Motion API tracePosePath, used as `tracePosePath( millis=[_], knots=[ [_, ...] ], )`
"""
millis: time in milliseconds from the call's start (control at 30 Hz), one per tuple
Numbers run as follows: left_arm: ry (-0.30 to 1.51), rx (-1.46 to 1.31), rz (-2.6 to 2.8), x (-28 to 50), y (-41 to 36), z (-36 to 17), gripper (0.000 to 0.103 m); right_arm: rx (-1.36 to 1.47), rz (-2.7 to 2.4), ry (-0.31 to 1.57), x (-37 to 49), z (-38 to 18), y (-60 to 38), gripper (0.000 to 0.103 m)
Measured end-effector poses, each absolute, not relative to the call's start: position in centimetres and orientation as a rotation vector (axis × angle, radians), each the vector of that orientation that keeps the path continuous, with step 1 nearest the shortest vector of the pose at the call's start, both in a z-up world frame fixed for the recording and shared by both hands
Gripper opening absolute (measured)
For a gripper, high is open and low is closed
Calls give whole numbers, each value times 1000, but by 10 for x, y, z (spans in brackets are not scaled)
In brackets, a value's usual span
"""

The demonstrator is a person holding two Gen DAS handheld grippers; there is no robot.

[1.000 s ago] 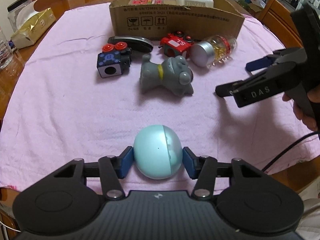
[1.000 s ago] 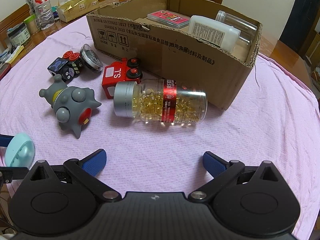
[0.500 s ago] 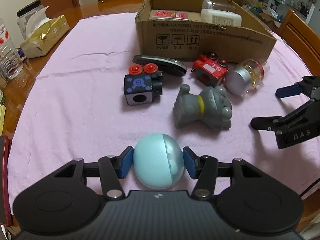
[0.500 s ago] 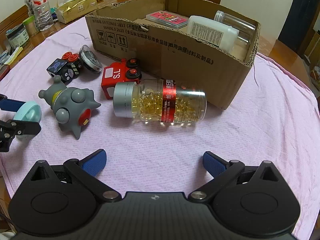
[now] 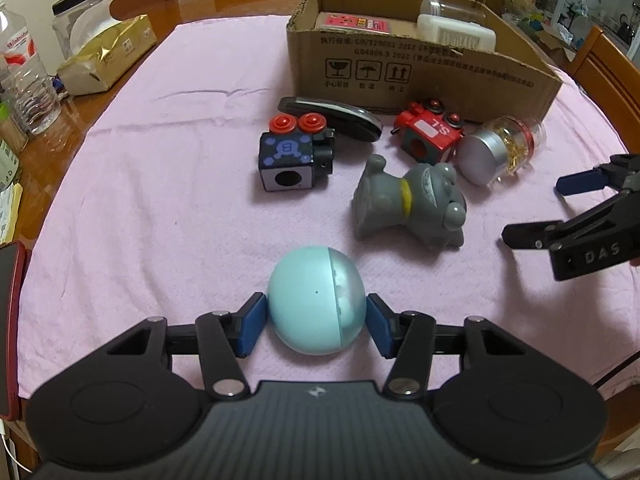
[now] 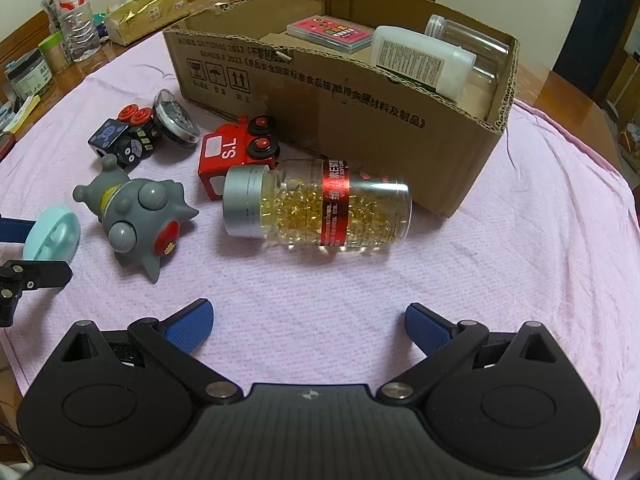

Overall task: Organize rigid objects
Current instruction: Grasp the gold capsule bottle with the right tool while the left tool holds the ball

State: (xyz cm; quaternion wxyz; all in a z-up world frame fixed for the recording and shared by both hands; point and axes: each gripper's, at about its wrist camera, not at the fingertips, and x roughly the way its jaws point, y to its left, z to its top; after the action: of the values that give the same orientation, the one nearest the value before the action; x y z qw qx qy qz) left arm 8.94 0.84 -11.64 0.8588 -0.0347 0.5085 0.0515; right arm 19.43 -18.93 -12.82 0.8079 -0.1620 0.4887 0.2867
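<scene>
My left gripper (image 5: 316,322) is shut on a light blue egg-shaped capsule (image 5: 316,300), held just above the pink cloth; it also shows at the left of the right wrist view (image 6: 52,234). My right gripper (image 6: 308,328) is open and empty, its fingers apart in front of a clear bottle of gold capsules (image 6: 316,210) lying on its side. A grey spiky toy (image 5: 412,204), a red block toy (image 5: 430,134), a blue-black block toy (image 5: 292,154) and a black oval case (image 5: 332,118) lie before a cardboard box (image 5: 420,70).
The box holds a pink card pack (image 6: 330,34), a white bottle (image 6: 420,60) and a clear jar (image 6: 466,38). A gold tissue pack (image 5: 106,58) and a water bottle (image 5: 26,80) stand at the left table edge. Wooden chairs surround the table.
My left gripper with the blue capsule has swung left and pulled back, so the toys and box now sit further right and farther off. The right gripper stays open, edged slightly forward.
</scene>
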Motion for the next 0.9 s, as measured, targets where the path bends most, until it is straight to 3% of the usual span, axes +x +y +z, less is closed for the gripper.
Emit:
tracePosePath(
  millis=[767, 900],
  knots=[
    [1079, -99, 115, 97, 10, -115, 53, -429, 660, 963, 231, -120, -156, 103],
    [1083, -67, 114, 100, 5, -116, 53, -435, 653, 972, 232, -119, -155, 98]
  ],
)
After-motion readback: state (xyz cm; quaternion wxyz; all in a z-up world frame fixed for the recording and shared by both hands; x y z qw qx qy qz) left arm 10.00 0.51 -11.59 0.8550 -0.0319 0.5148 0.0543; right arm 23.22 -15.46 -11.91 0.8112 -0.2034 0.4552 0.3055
